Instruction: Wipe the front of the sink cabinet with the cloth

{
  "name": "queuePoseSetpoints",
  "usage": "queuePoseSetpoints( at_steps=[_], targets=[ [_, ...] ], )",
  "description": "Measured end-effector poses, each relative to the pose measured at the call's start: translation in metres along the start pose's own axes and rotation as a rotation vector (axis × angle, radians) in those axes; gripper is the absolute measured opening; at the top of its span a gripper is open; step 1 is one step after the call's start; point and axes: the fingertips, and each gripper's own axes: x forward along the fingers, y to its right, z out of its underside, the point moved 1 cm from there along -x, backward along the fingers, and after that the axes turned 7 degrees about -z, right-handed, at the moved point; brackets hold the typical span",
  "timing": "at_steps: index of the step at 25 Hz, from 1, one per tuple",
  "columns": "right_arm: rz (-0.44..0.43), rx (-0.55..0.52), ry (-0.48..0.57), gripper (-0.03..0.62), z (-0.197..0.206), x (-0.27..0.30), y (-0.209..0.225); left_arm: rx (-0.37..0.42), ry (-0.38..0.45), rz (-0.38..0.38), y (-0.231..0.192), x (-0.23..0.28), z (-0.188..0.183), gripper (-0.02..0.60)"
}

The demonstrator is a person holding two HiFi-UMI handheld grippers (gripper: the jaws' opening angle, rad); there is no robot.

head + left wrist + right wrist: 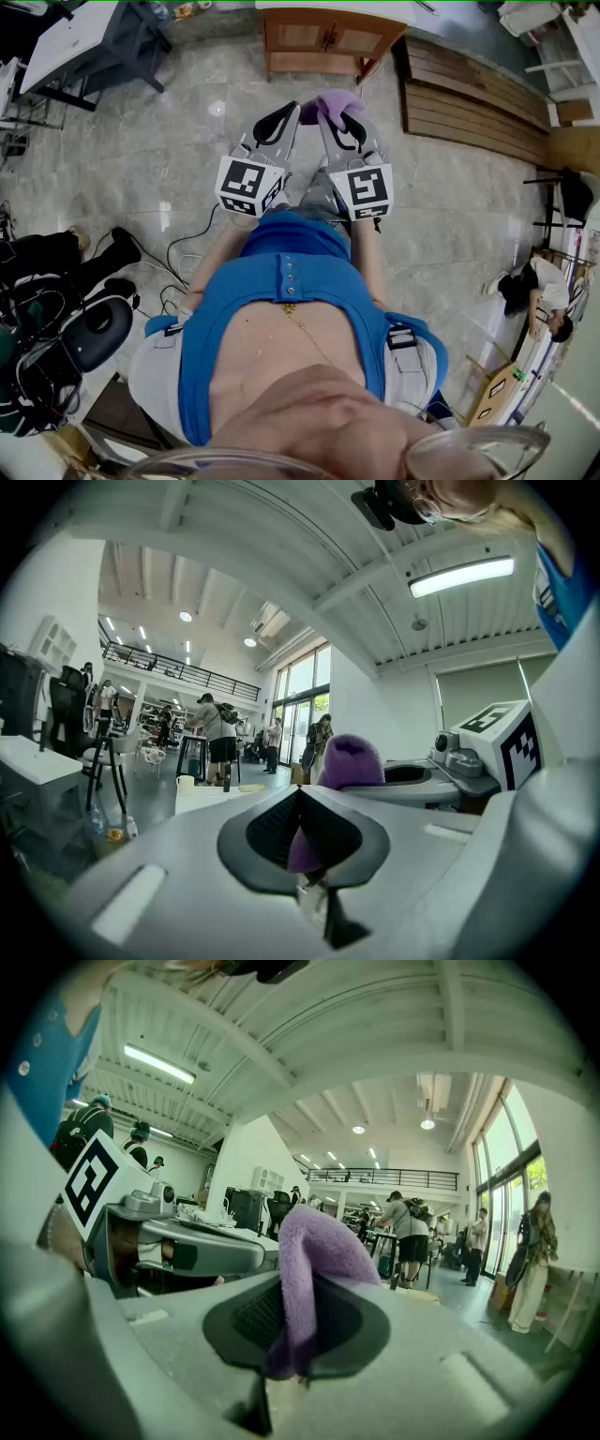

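Holding both arms out side by side over the grey floor (187,159), I have the purple cloth (336,101) bunched at the far tips. My right tongs (292,1321) are pressed onto a thick fold of it, which stands up between the pads and flops over to the right. My left tongs (300,808) are pressed together too, nipping a thin edge of the same cloth. The wooden sink cabinet (323,39) stands farther off, well apart from the cloth.
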Motion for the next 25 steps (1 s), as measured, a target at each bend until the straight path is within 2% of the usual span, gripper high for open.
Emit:
queuePoseSetpoints(
  at_steps=[13,25],
  targets=[
    [-0.008,0.011,-0.008,0.055,0.001,0.017,0.004,-0.018,-0.009,0.003,-0.02,0.006,0.006,-0.002],
    [-0.051,0.029,-0.024,0.055,0.011,0.076,0.057,-0.017,-0.038,-0.031,-0.062,0.069,0.007,-0.002]
  ],
)
